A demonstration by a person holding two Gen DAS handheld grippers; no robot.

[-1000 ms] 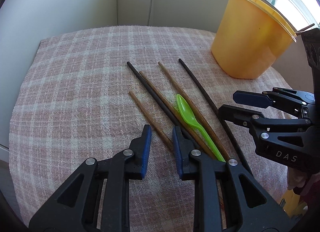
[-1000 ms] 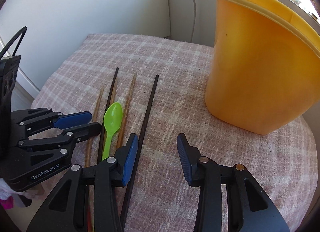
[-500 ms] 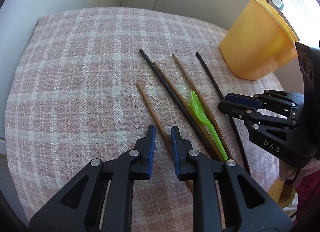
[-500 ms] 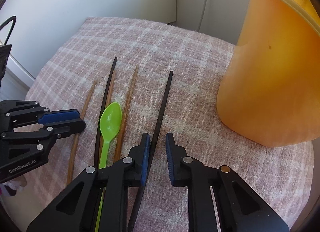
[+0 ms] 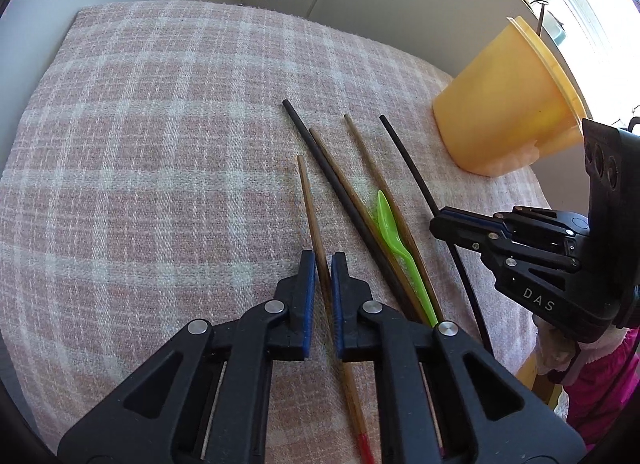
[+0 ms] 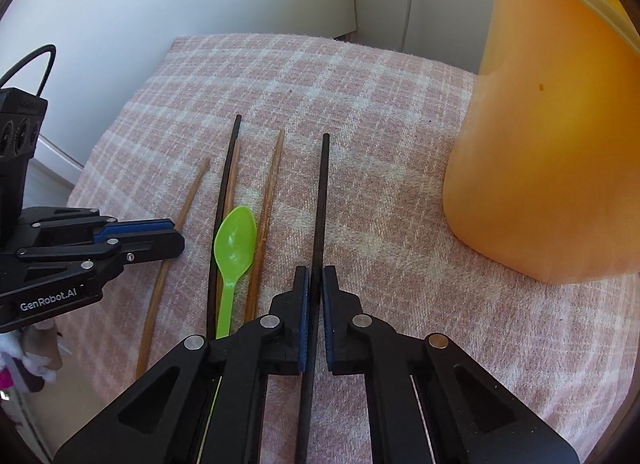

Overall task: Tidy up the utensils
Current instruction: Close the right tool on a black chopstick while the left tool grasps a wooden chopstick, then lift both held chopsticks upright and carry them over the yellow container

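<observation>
Left gripper [image 5: 321, 264] has its jaws clamped on the outermost brown wooden chopstick [image 5: 310, 204], low over the pink plaid cloth [image 5: 160, 168] on the bench. Right gripper [image 6: 315, 276] has its jaws pinched on the thin black chopstick [image 6: 322, 192] nearest the tall yellow plastic tub [image 6: 552, 152]. Between them lie the lime-green plastic spoon [image 6: 234, 244], a second black chopstick [image 6: 224, 200] and two more wooden ones, side by side on the cloth.
</observation>
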